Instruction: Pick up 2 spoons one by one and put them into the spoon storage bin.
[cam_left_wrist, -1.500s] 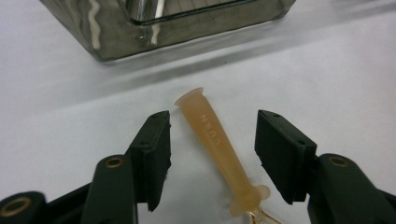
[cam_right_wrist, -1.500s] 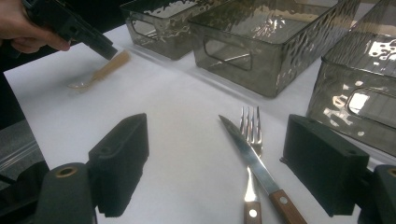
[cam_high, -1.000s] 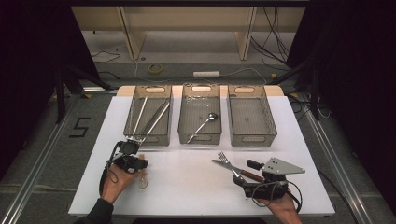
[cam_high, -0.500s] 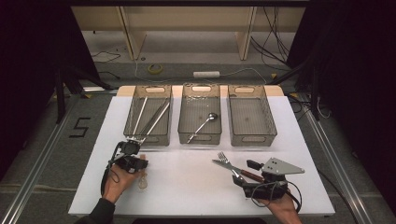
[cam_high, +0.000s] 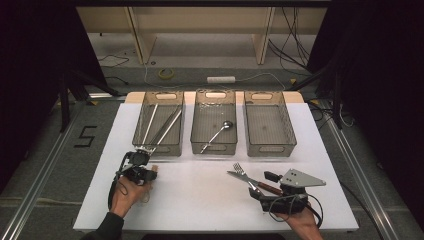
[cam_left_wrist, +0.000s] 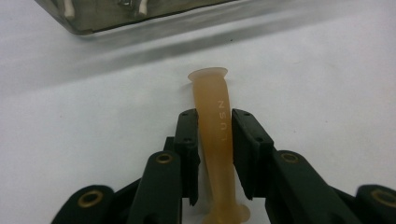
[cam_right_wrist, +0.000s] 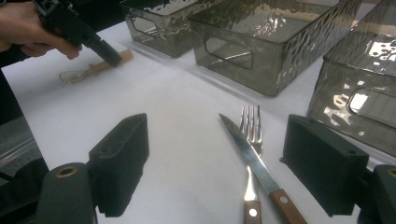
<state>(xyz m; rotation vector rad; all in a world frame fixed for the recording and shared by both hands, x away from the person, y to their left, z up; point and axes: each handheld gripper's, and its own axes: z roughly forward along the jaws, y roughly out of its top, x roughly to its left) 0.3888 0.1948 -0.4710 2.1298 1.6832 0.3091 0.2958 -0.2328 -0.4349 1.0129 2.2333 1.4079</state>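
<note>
Step in hand: grasping. The left tongs (cam_left_wrist: 212, 140) straddle the amber handle of a spoon (cam_left_wrist: 215, 140) that lies flat on the white counter (cam_high: 200, 200), just in front of the left bin (cam_high: 159, 125). The jaws have just been closing, and the handle sits between the pads (cam_left_wrist: 188, 140). The pads stand right against both flanks of the handle, but firm pressure cannot be confirmed, so the grip is judged as nearly made, not secured.

Orientation: in the left gripper view the spoon's long axis runs along the jaws, with its flared butt end pointing away toward the bin. In the right gripper view its clear bowl (cam_right_wrist: 72, 76) lies at the opposite end, nearer the person.

The right tongs (cam_right_wrist: 233, 163) are spread wide and rest low on the counter, holding nothing. A fork (cam_right_wrist: 250, 140) and a knife (cam_right_wrist: 252, 158) lie crossed between their jaws.

Next move, as judged: finish the squeeze until the handle is pinched, then lift straight up, keeping the spoon level so that the bowl end does not swing down. The middle bin (cam_high: 214, 122) already holds a spoon, so it is the probable destination.
</note>
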